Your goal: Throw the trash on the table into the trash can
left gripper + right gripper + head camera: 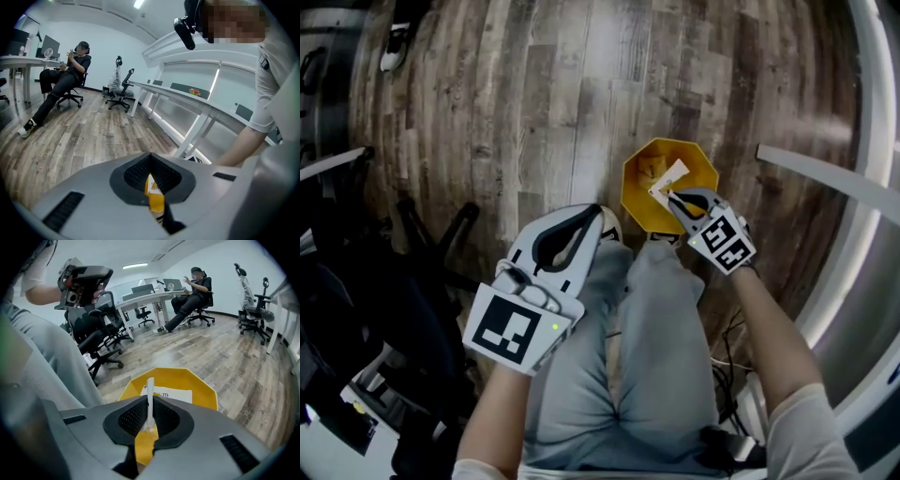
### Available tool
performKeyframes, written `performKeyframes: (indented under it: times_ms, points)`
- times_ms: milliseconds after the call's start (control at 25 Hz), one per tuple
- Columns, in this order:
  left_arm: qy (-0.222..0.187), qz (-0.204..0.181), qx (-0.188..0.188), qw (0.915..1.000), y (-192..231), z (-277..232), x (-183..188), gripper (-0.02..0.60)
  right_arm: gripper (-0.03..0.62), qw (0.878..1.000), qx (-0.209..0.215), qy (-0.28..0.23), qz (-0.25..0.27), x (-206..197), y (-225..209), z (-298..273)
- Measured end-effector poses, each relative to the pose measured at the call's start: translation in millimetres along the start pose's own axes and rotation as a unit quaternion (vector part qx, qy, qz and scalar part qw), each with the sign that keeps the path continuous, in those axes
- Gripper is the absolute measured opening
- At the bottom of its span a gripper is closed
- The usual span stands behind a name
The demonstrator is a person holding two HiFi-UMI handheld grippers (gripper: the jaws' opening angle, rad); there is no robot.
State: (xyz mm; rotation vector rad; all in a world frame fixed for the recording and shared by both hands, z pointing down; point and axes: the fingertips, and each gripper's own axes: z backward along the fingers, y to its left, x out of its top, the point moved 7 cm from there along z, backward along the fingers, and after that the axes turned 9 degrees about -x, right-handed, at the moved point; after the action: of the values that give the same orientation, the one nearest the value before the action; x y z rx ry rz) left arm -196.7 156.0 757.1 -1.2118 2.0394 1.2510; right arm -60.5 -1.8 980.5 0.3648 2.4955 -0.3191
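We see the right gripper (150, 423) closed on a thin white paper strip (150, 389) that sticks up past its tips. Just ahead of and below this gripper sits the yellow trash can (202, 391) on the wood floor (534, 112), with a white sheet (174, 393) lying inside it. The left gripper (151, 174) is closed too, pinching a small yellow-and-white wrapper (155, 200) between its pads. It hangs beside the right gripper, off to the can's side, over the person's grey trouser leg (652, 319).
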Motion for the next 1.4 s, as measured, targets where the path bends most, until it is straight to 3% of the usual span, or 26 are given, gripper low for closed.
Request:
performKeyframes:
  times_ms: [80, 160, 200, 360, 600, 840, 1160, 1400]
  points:
    - [-0.001, 0.007, 0.002, 1.0, 1.0, 2.7, -2.8, 0.0, 0.051, 1.0, -0.003, 0.008, -0.003, -2.9, -0.7, -5.1]
    - [-0.004, 0.008, 0.003, 1.0, 1.3, 4.2, -3.4, 0.0, 0.189, 1.0, -0.008, 0.023, -0.003, -7.1, -2.0, -9.2]
    - [-0.006, 0.005, 0.003, 1.0, 1.2, 4.5, -2.8, 0.0, 0.219, 0.999, -0.013, 0.031, -0.001, -9.1, -2.8, -10.3]
    - [-0.003, 0.009, 0.002, 1.0, -3.0, 7.1, -0.5, 0.0, 0.261, 0.999, -0.026, 0.038, 0.005, -10.7, -3.8, -3.7]
    - [-0.002, 0.002, -0.003, 1.0, -16.6, 19.8, 16.1, 0.0, 0.261, 0.999, -0.036, 0.019, -0.001, 16.0, -6.1, 34.1]
    - [-0.01, -0.01, -0.014, 0.9998, -46.9, 43.6, 66.8, 0.0, 0.254, 0.997, -0.057, -0.04, -0.025, 86.1, -14.0, 117.8]
    - [-0.02, -0.035, -0.025, 0.9989, -105.0, 106.2, 159.3, 0.0, 0.069, 0.987, -0.067, -0.134, -0.055, 201.0, 15.8, 270.4]
    - [-0.013, -0.053, -0.034, 0.9979, -150.6, 139.3, 208.4, 0.0, 0.046, 0.976, -0.05, -0.19, -0.093, 266.0, 36.0, 365.7]
